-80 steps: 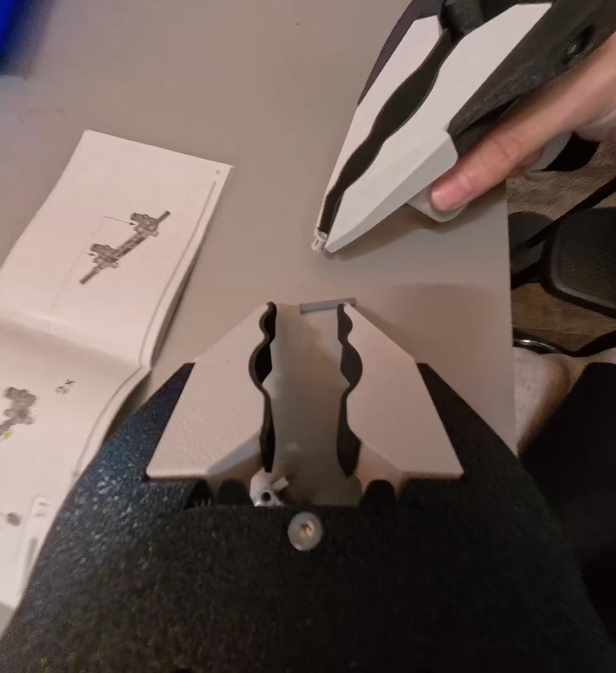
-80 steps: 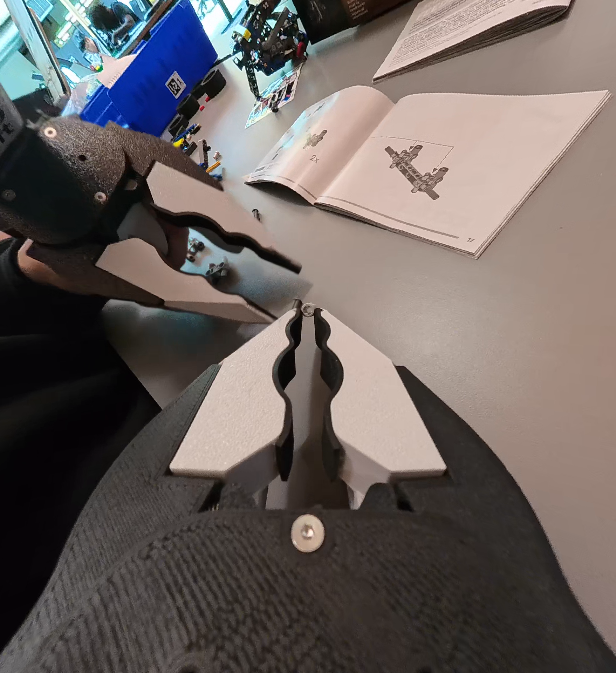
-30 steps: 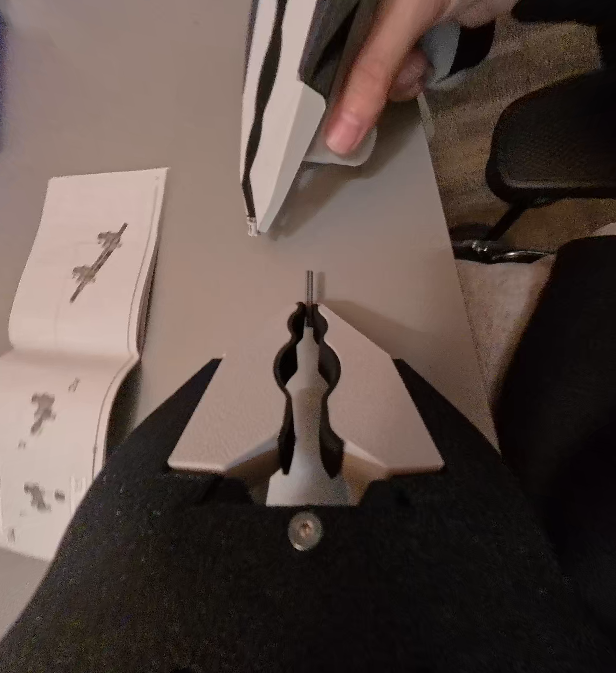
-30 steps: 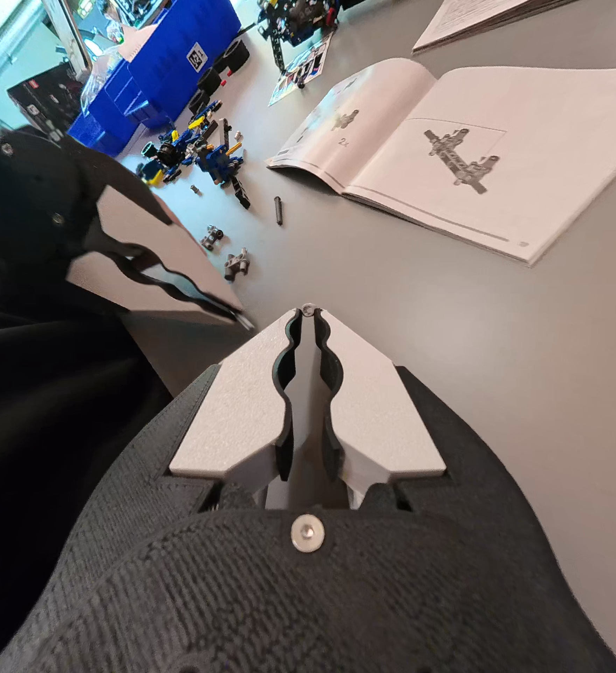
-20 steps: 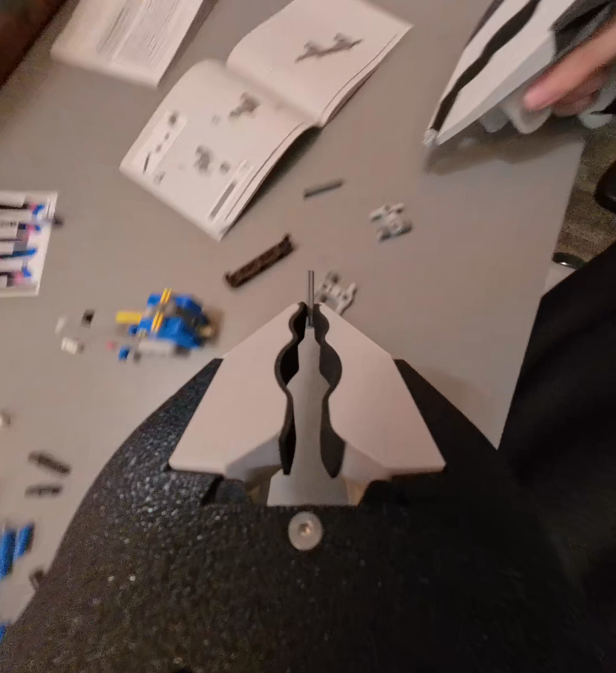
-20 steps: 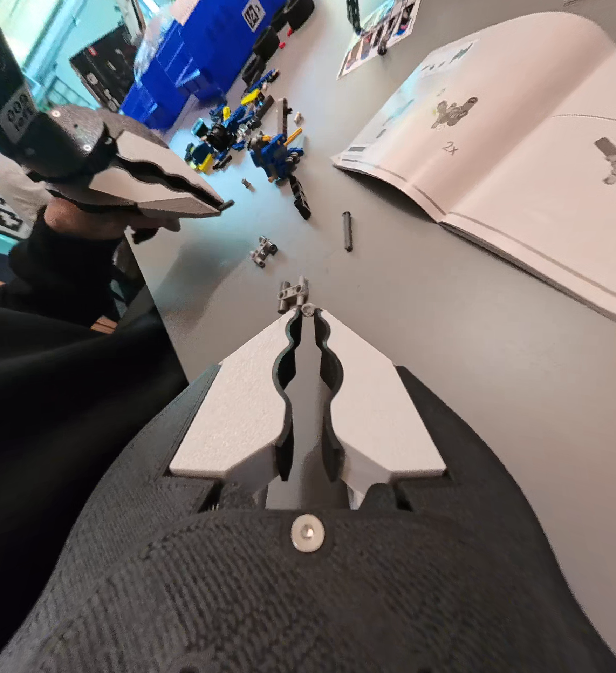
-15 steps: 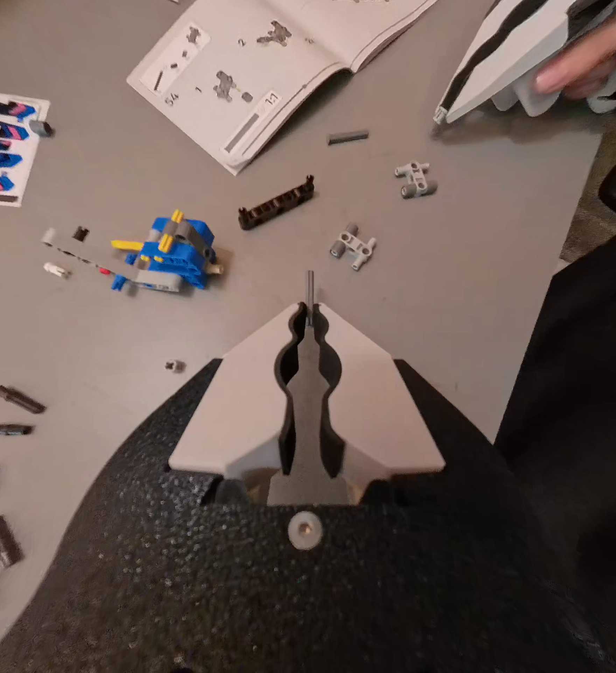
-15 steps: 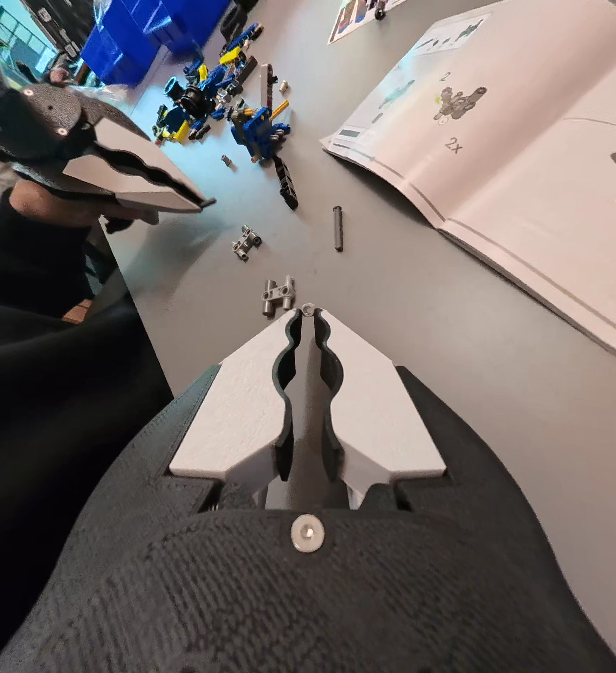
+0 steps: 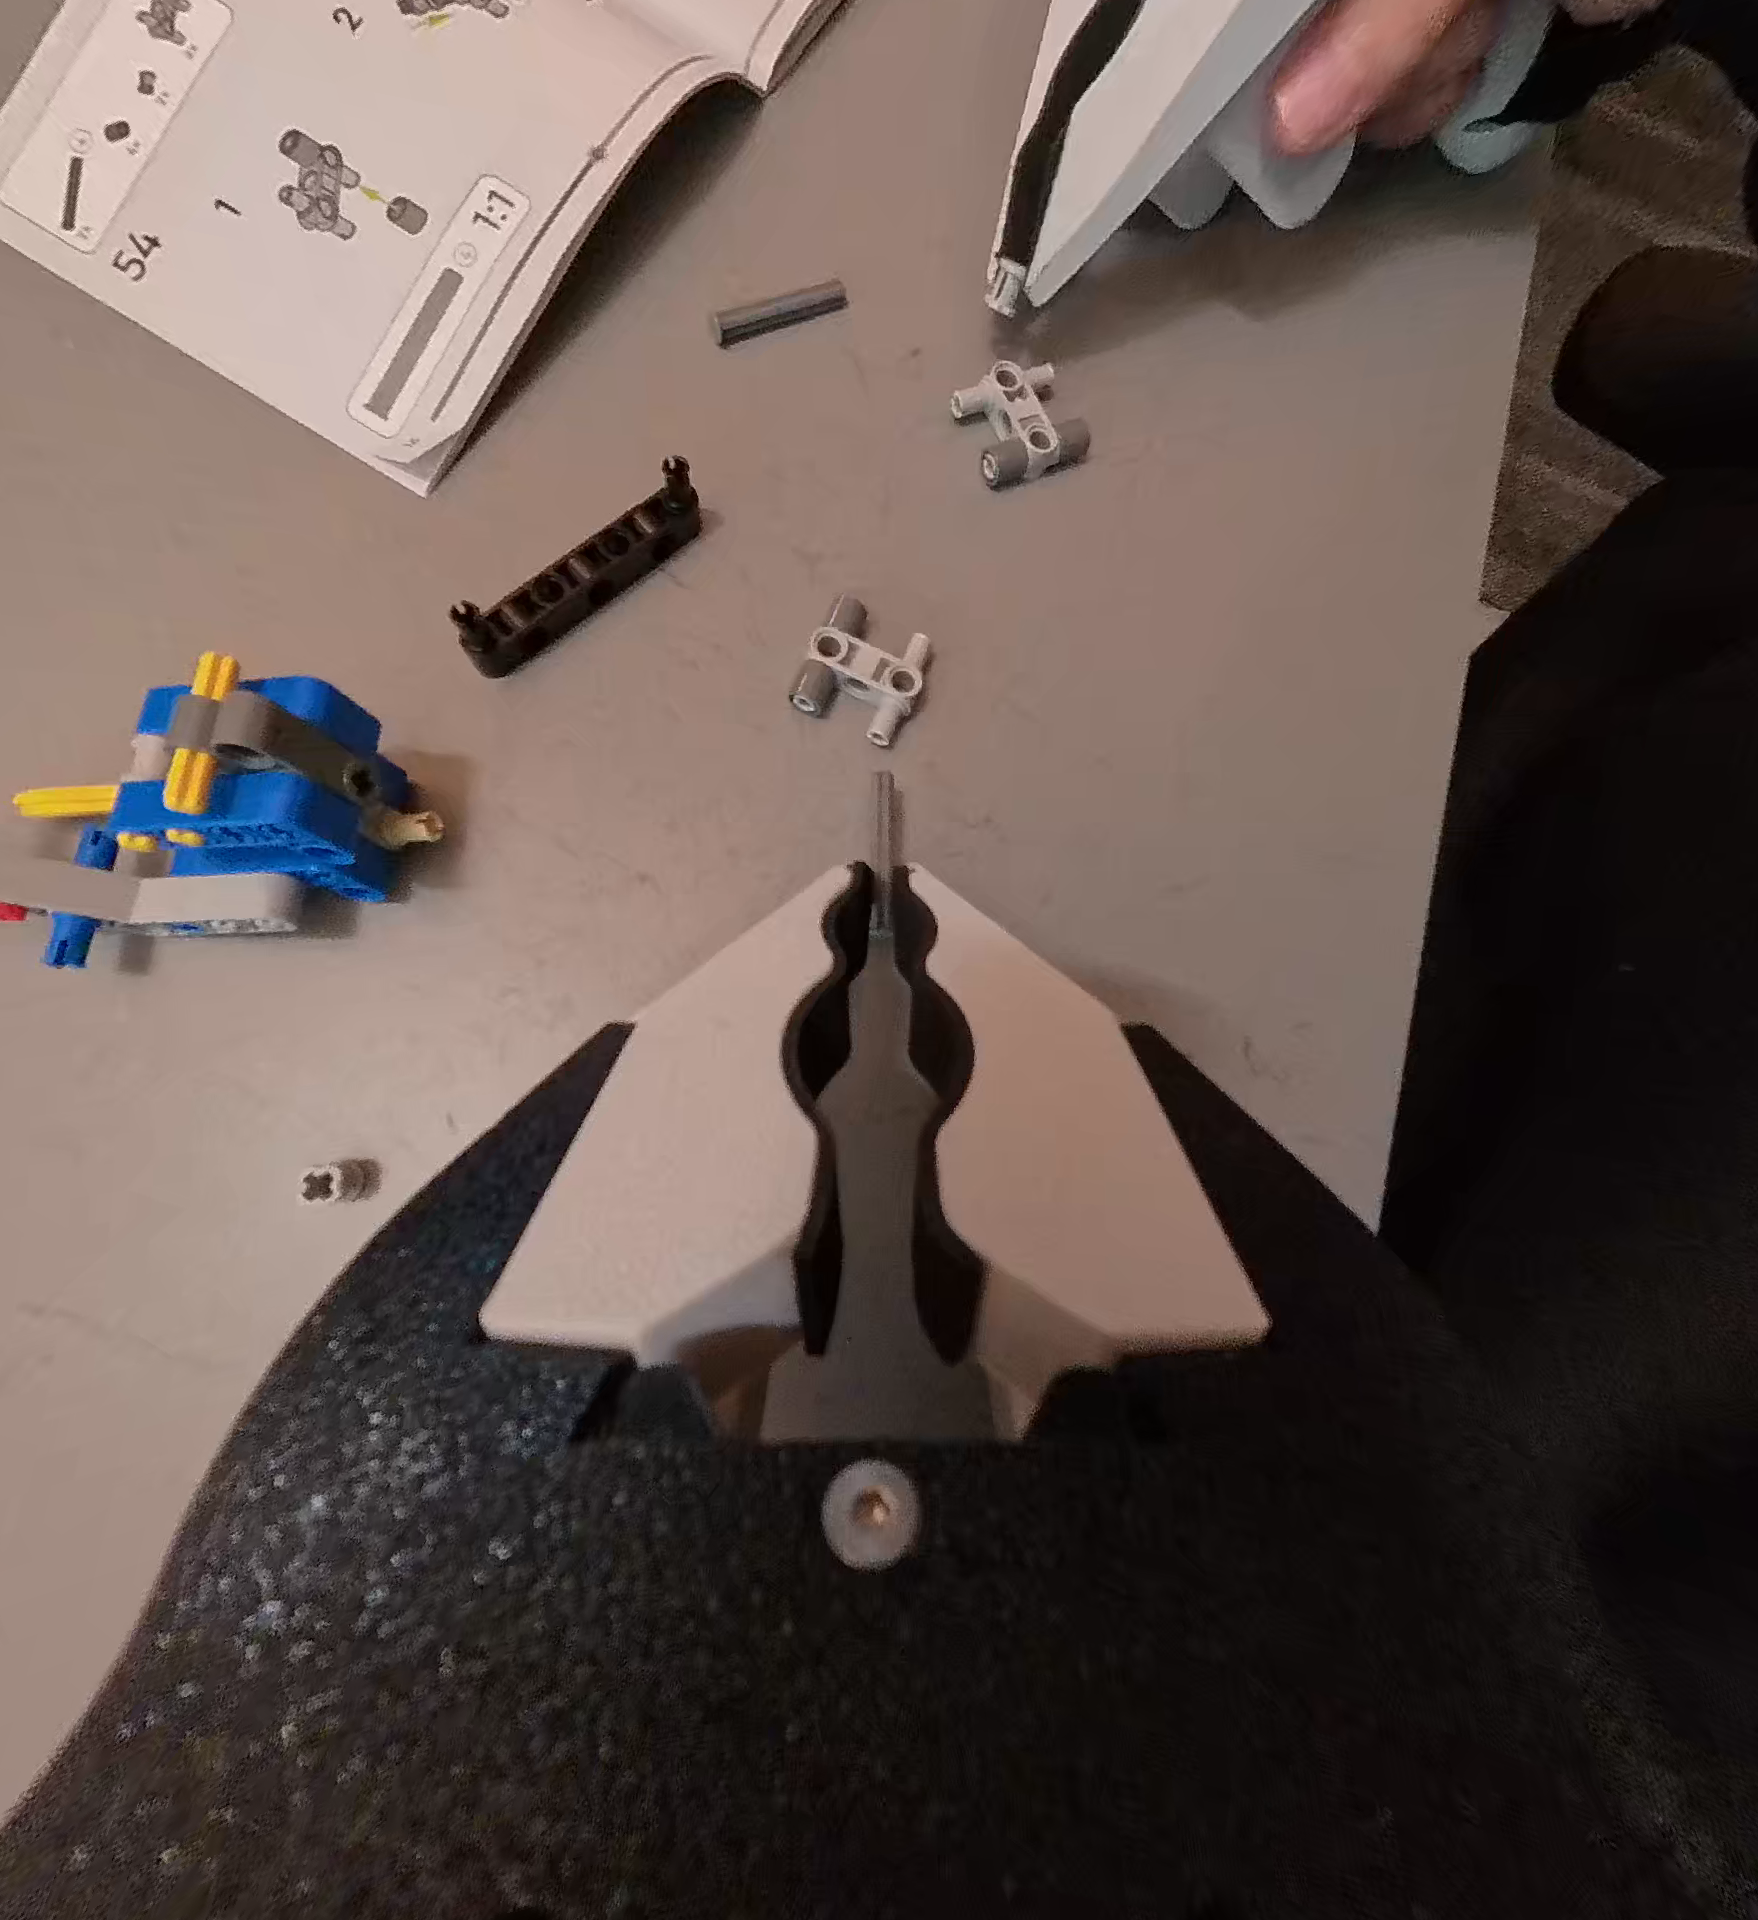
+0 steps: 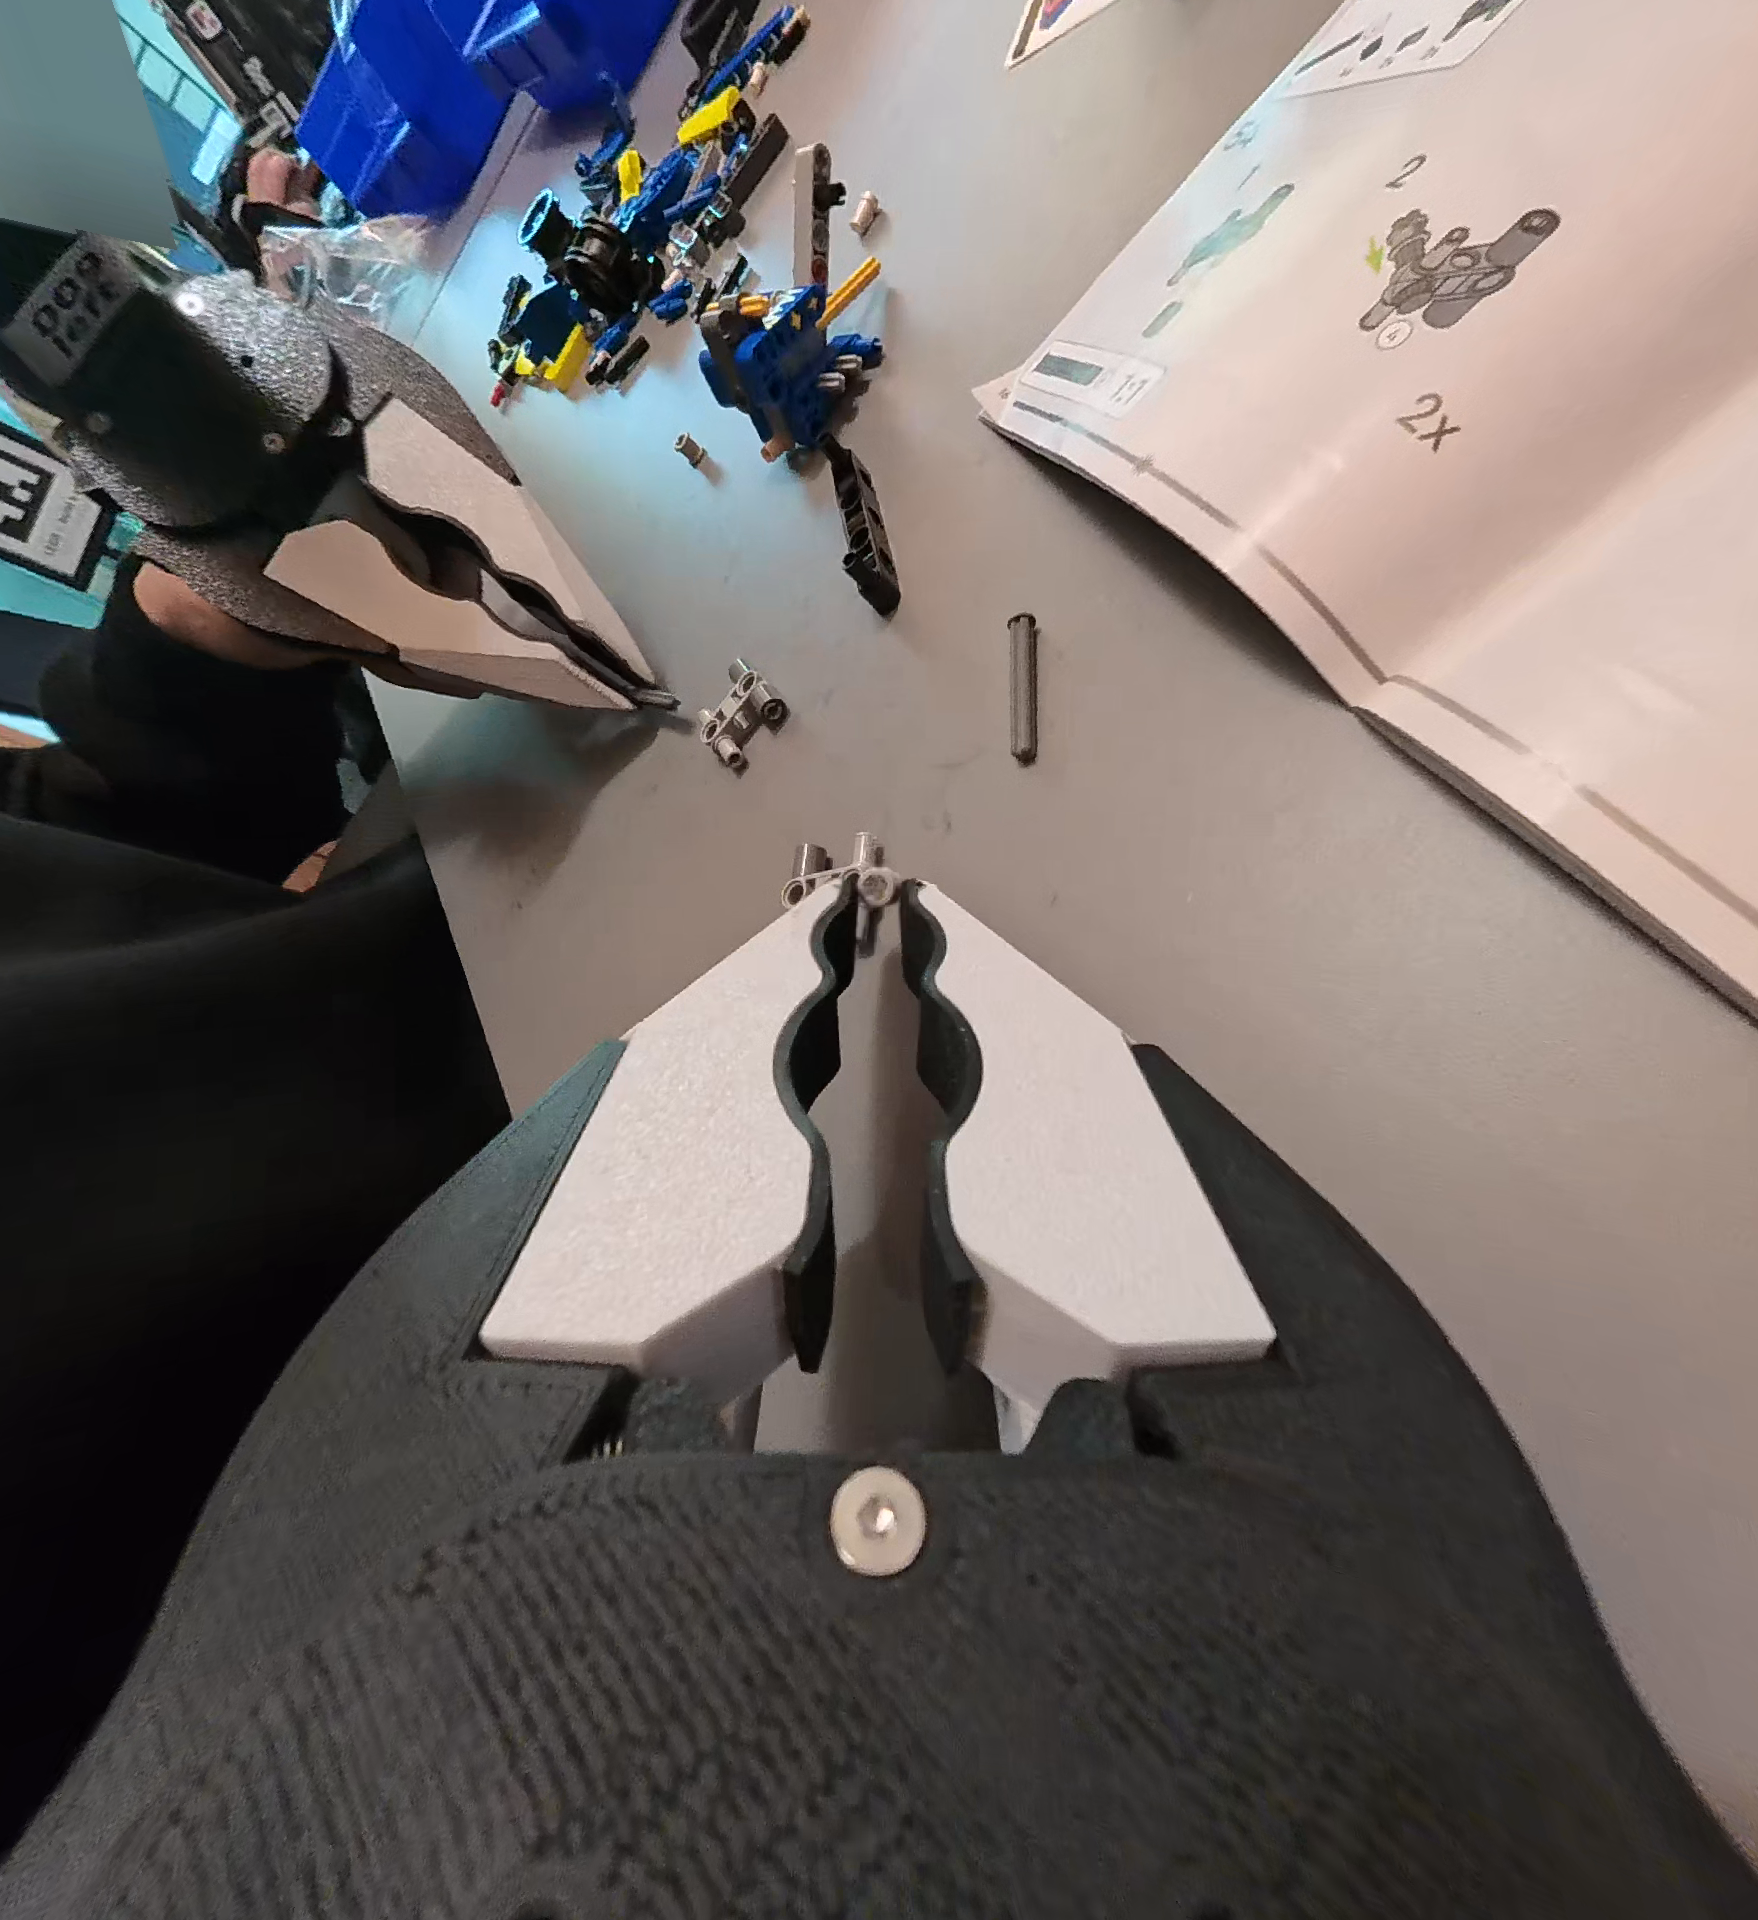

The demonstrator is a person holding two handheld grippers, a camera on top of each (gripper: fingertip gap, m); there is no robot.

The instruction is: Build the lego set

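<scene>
Both jaws are closed: our left gripper [image 9: 883, 883] pinches one thin grey axle [image 9: 883, 821], our right gripper [image 10: 880, 891] one small pale pin [image 10: 873, 885]. On the table [image 9: 1218, 727] we count two light-grey connectors [image 9: 859, 672] [image 9: 1020, 421], one black beam [image 9: 579, 571], one dark axle [image 9: 779, 312] and one blue assembly [image 9: 231, 805] beside the open manual [image 9: 355, 187].

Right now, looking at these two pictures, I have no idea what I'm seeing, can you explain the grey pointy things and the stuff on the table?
The grey pointed shapes are hand-held two-finger grippers, each with a camera looking along its fingers. One picture comes from the left gripper, shut on a thin grey axle. The other comes from the right gripper, shut on a small light grey pin. On the grey table lie an open instruction booklet, a blue and yellow part-built model, a black beam, a dark grey rod and two grey connectors.
</scene>
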